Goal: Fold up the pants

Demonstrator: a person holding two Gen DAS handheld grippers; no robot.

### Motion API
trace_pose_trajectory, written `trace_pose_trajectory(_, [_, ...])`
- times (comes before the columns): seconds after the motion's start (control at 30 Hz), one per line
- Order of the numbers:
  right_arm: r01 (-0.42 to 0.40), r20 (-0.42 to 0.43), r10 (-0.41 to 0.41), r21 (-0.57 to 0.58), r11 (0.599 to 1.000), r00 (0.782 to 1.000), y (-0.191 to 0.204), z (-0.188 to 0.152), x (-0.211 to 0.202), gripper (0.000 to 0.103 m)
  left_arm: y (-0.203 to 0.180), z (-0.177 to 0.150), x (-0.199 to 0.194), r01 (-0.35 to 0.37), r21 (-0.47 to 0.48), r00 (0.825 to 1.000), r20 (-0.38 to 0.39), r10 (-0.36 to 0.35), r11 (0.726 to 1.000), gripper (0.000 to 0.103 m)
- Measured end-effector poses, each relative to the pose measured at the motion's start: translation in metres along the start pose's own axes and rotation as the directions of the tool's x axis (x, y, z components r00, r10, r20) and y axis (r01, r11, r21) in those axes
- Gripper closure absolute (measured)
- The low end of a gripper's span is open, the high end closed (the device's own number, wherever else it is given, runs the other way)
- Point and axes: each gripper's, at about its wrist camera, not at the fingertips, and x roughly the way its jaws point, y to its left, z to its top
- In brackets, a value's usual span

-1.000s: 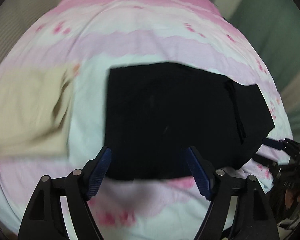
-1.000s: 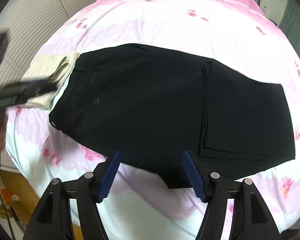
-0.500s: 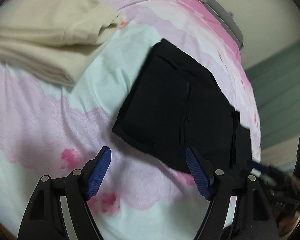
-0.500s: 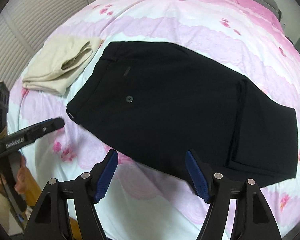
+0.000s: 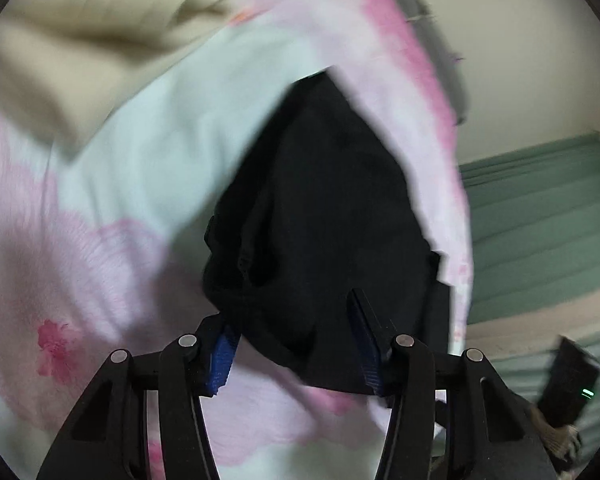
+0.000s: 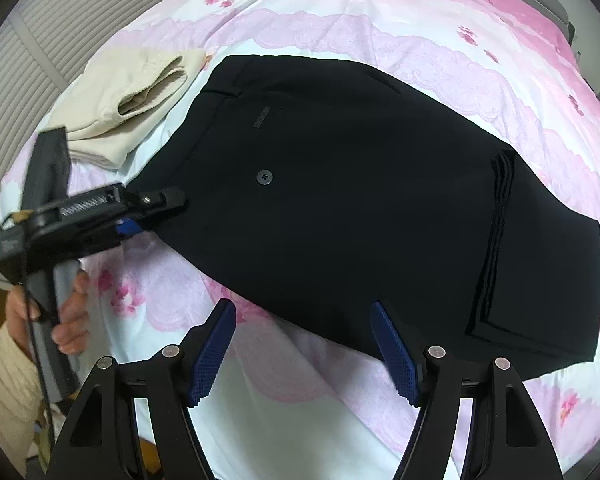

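Black fabric pants (image 6: pixel 352 200), already doubled, are laid flat on the pink floral bedsheet (image 6: pixel 440 40), long axis running from waistband at left to folded legs at right. Left gripper (image 6: pixel 140 216) is set at the near waistband corner, cloth seen between its fingers; whether clamped cannot be told through blur. Right gripper (image 6: pixel 304 354) is held spread, empty, just short of the near edge. Far waistband corner is hidden in the left wrist view

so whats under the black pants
The pants lie flat on the pink floral sheet, which shows all round them. The left tongs reach the waist corner. Anything else beneath is covered.
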Motion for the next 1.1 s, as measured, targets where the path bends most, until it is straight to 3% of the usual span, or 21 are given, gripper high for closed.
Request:
trace_pose_trajectory(0.1, [-0.004,0.009,0.004,0.006,1.0,1.0,-0.002,-0.001,-0.002,0.033,-0.023,0.002,-0.007,0.056,0.065,0.998,0.032,-0.058,0.996,0.05])
trace_pose_trajectory(0.17, [-0.008,0.014,0.008,0.015,1.0,1.0,-0.003,0.0,-0.002,0.033,-0.026,0.008,0.01,0.009,0.075,1.0,0.012,-0.01,0.997,0.049])
trace_pose_trajectory(0.27, [-0.004,0.019,0.003,0.026,1.0,1.0,-0.005,0.0,-0.003,0.033,-0.01,0.012,0.032,-0.041,0.001,0.999,-0.012,0.041,0.999,0.049])
trace_pose_trajectory(0.43, [0.009,0.027,-0.01,0.041,0.999,1.0,-0.01,0.0,-0.007,0.033,0.012,0.012,0.048,-0.023,-0.137,1.0,0.001,0.023,0.99,0.047])
trace_pose_trajectory(0.47, [0.015,0.026,-0.016,0.044,0.999,1.0,-0.011,-0.001,-0.007,0.033,0.015,0.011,0.05,-0.028,-0.153,1.0,0.004,0.029,0.988,0.043])
trace_pose_trajectory(0.67, [0.009,0.013,-0.01,0.067,0.998,1.0,-0.021,-0.006,-0.01,0.033,0.009,0.009,0.059,-0.103,-0.175,0.994,0.025,0.109,0.979,0.042])
trace_pose_trajectory(0.7, [0.009,0.018,-0.01,0.064,0.998,1.0,-0.022,-0.007,-0.011,0.033,0.008,0.01,0.061,-0.121,-0.162,0.992,0.018,0.125,0.979,0.043])
trace_pose_trajectory(0.87, [0.027,0.036,-0.029,0.069,0.997,0.999,-0.029,-0.012,-0.018,0.033,-0.028,0.013,0.043,-0.223,-0.015,0.974,0.039,0.223,0.975,0.076])
trace_pose_trajectory(0.97, [0.028,0.059,-0.034,0.104,0.994,0.998,-0.039,-0.016,-0.026,0.033,-0.064,0.008,0.017,-0.2,0.015,0.976,0.093,0.197,0.98,0.078])
trace_pose_trajectory(1.1, [0.008,0.088,-0.023,0.17,0.985,0.996,-0.066,-0.025,-0.043,0.033,-0.144,0.001,-0.001,-0.221,0.17,0.967,0.166,0.193,0.96,0.079])
